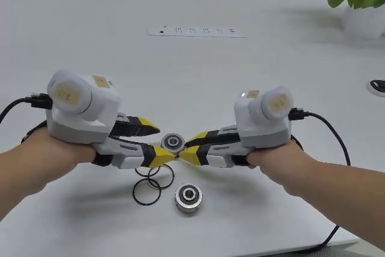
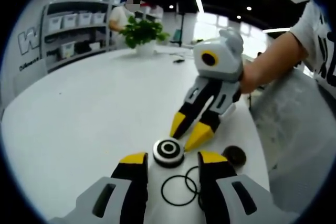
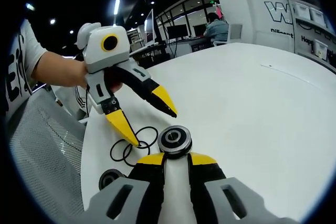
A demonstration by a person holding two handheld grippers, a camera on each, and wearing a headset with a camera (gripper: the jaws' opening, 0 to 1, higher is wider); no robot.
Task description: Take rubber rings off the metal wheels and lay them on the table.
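While one metal wheel (image 1: 173, 142) sits mid-worktop (image 1: 252, 70), apparently unstripped: left gripper (image 1: 161, 144), jaws wide apart, flanks it to peel; right gripper (image 1: 184, 149), jaws narrowly apart, braces its right edge. Two rubber rings (image 1: 154, 182) lie nearer, beside second wheel (image 1: 189, 198).

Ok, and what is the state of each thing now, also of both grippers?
middle wheel: flat on the table, dark band round its rim, ring seemingly still on.
front wheel: flat on the table, untouched, rim looks bare.
rubber rings: off the wheels, loose on the table, overlapping.
left gripper: open, jaws either side of the middle wheel.
right gripper: open, tips near the same wheel.
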